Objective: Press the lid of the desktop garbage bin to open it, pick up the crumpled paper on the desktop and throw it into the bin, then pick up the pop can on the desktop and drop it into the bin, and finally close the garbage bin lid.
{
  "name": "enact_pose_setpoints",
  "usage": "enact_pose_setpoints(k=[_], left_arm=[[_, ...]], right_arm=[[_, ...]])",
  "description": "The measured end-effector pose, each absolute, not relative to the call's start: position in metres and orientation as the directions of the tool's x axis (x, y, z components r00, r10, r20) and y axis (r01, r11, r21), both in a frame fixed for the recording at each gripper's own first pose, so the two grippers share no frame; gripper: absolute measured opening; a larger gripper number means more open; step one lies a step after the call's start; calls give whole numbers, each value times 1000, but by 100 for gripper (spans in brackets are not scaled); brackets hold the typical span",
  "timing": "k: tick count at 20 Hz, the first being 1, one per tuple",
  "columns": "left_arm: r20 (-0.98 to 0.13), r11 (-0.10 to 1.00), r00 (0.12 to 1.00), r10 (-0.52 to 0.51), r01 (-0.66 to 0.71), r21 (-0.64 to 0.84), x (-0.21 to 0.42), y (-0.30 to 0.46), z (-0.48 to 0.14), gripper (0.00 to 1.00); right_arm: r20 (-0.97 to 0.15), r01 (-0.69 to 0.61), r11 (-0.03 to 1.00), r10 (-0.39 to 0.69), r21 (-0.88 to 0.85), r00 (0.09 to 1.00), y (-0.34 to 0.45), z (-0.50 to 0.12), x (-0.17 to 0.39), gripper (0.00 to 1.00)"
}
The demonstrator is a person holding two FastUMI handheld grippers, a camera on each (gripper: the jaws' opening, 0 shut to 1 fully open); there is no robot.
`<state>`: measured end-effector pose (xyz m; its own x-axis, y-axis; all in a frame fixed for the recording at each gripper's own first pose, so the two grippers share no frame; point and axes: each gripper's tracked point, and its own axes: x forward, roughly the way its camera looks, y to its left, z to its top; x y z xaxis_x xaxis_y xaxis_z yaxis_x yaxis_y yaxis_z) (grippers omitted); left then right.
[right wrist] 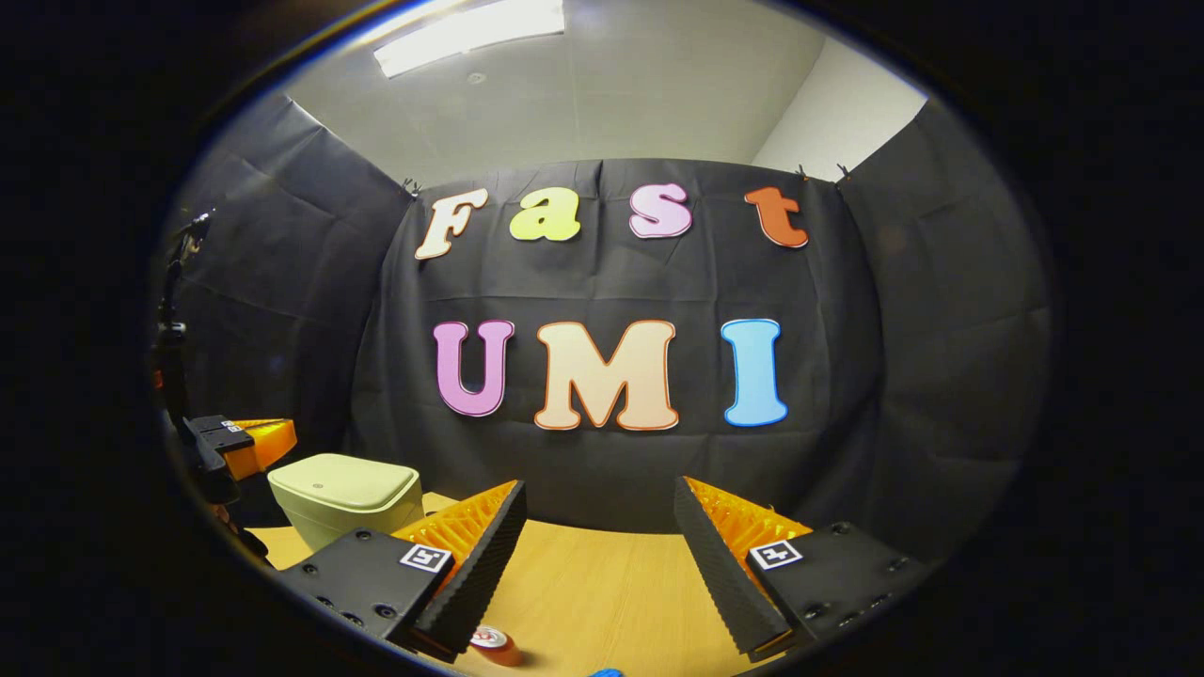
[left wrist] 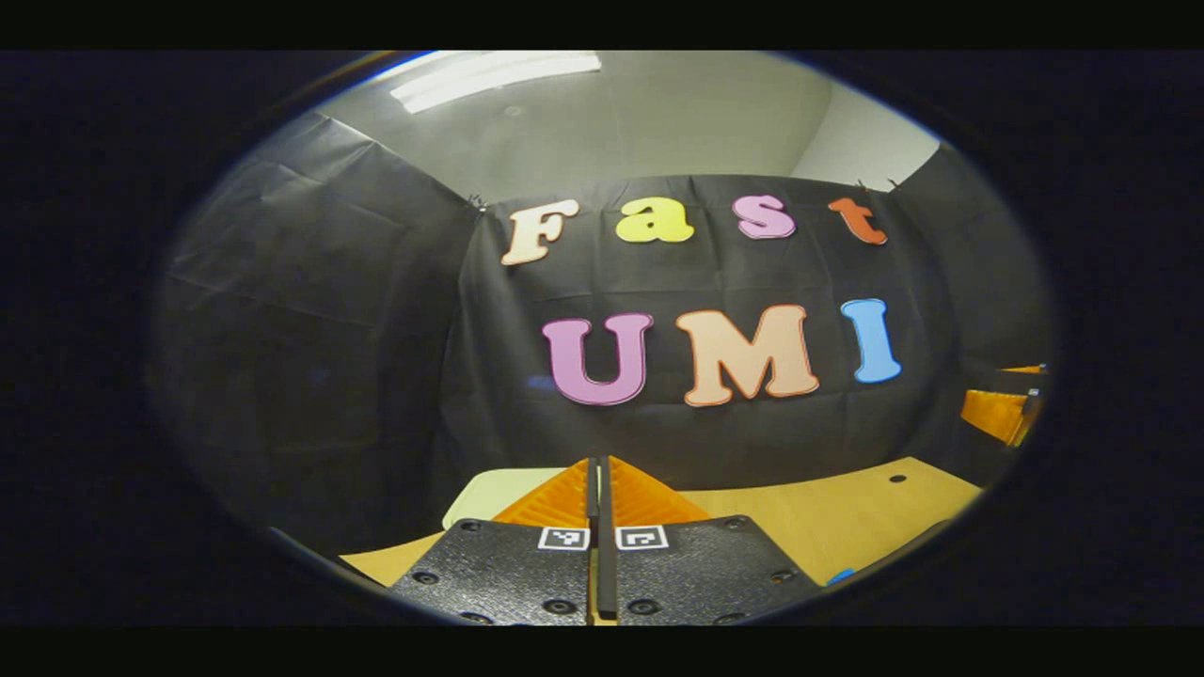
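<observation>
Our left tool [left wrist: 599, 489] is squeezed tight with nothing in it, ready to poke the bin [right wrist: 346, 498] by the table's [right wrist: 602, 583] back left edge. Its lid is down. Our right tool [right wrist: 599, 564] is spread wide above the can [right wrist: 496, 645].

Light wooden tabletop [right wrist: 602, 588], smooth, with a small dark round hole [left wrist: 896, 479] near its far right part in the left gripper view. Behind the table, a creased black cloth backdrop [right wrist: 903, 376] lines the booth on three sides. Overhead, a plain pale ceiling [right wrist: 640, 85] carries a long white fluorescent light fixture [right wrist: 466, 36].
</observation>
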<state>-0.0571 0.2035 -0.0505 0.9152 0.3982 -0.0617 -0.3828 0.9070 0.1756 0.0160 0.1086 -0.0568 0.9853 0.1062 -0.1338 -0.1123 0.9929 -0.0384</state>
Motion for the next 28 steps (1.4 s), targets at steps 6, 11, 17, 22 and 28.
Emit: enact_pose_setpoints(k=[6, 11, 17, 22, 28], left_arm=[[-147, 913, 906, 396, -372, 165, -49, 243, -92, 0], [-259, 926, 889, 377, -356, 124, -46, 250, -137, 0], [-213, 922, 901, 379, -347, 171, -45, 250, -135, 0], [-141, 919, 916, 375, -347, 185, -44, 243, -120, 0], [-4, 918, 931, 364, -358, 171, -30, 210, -51, 0]], right_arm=[[-170, -85, 993, 69, -87, 983, 128, -71, 14, 98], [-197, -47, 994, 27, -97, 980, 127, -78, 12, 98], [-218, -25, 995, 2, -101, 976, 109, -85, 7, 98], [-209, -37, 994, 16, -98, 978, 85, -76, 9, 98], [-200, -69, 995, 54, -68, 978, 56, -71, 18, 98]])
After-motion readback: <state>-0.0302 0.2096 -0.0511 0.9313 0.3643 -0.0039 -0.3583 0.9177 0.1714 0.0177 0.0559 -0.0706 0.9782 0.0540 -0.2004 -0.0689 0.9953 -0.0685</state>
